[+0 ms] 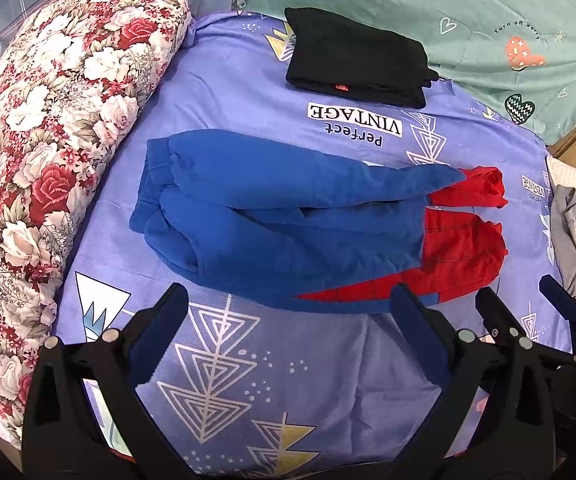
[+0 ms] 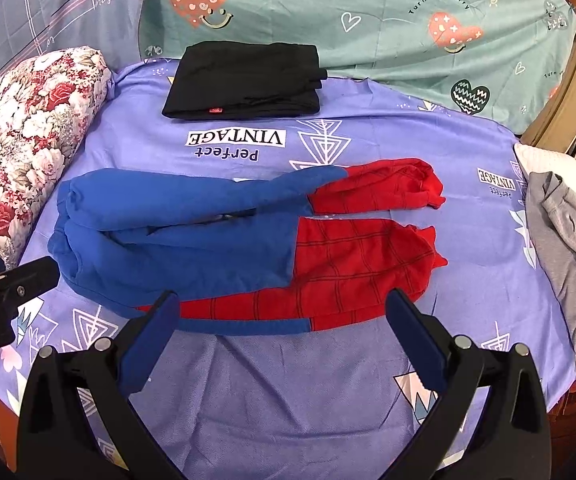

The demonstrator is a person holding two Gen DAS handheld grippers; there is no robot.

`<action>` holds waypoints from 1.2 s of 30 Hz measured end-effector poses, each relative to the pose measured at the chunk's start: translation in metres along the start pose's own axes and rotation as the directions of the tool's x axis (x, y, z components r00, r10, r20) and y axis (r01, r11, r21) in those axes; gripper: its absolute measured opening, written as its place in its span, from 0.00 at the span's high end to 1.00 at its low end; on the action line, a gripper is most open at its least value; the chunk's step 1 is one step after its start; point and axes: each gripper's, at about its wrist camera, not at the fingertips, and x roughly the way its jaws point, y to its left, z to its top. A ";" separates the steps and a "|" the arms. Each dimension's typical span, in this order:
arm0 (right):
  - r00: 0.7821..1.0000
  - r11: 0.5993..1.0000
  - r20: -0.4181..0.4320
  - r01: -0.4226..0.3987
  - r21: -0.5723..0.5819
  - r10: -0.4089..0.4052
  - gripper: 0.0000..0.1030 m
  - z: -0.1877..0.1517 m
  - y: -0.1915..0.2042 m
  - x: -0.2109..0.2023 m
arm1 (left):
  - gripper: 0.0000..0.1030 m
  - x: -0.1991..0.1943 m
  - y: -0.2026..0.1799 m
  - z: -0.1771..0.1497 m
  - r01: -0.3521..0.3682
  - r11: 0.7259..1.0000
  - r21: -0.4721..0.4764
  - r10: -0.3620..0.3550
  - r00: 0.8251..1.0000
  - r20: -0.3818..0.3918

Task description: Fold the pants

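Left gripper [image 1: 288, 320] spread wide, holding nothing, above the purple sheet [image 1: 288, 380]; right gripper [image 2: 282, 320] likewise spread and empty; just beyond both, the blue-and-red pants [image 2: 248, 248] lie flat; farther off, a folded black garment [image 2: 244, 80].

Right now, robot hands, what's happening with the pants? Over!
Left gripper open, empty. Right gripper open, empty. Blue-and-red pants lie flat on the purple sheet, legs side by side, not yet folded. Nothing in the way; folded black garment sits beyond.
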 end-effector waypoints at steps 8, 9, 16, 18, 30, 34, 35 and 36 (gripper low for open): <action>1.000 1.000 -0.004 -0.001 0.001 0.001 0.01 0.000 0.000 0.002 | 0.02 0.000 0.000 0.000 -0.003 1.000 0.003 0.003 1.000 0.001; 1.000 1.000 -0.004 -0.001 0.001 0.001 0.01 0.000 0.000 0.002 | 0.02 0.000 0.000 0.001 -0.003 1.000 0.003 0.003 1.000 0.002; 1.000 1.000 -0.006 -0.002 0.001 0.002 0.01 0.000 0.001 0.003 | 0.02 0.000 0.000 0.003 -0.001 1.000 0.006 0.001 1.000 -0.001; 1.000 1.000 -0.012 -0.007 0.001 0.007 0.01 0.000 0.001 0.005 | 0.02 0.002 0.000 0.003 0.001 1.000 0.007 -0.001 1.000 -0.005; 0.975 0.847 -0.217 0.081 0.525 0.041 0.01 -0.038 -0.156 0.091 | 0.02 0.080 0.118 0.013 -0.069 0.958 -0.277 0.019 0.983 -0.181; 0.973 0.818 -0.223 0.075 0.570 0.066 0.01 -0.038 -0.182 0.120 | 0.02 0.095 0.154 0.014 -0.126 0.924 -0.360 0.049 0.976 -0.214; 0.972 0.821 -0.227 0.080 0.566 0.062 0.01 -0.035 -0.184 0.129 | 0.02 0.097 0.160 0.015 -0.130 0.917 -0.378 0.049 0.975 -0.217; 0.971 0.824 -0.232 0.086 0.560 0.056 0.01 -0.031 -0.185 0.137 | 0.02 0.099 0.164 0.015 -0.130 0.911 -0.391 0.045 0.975 -0.218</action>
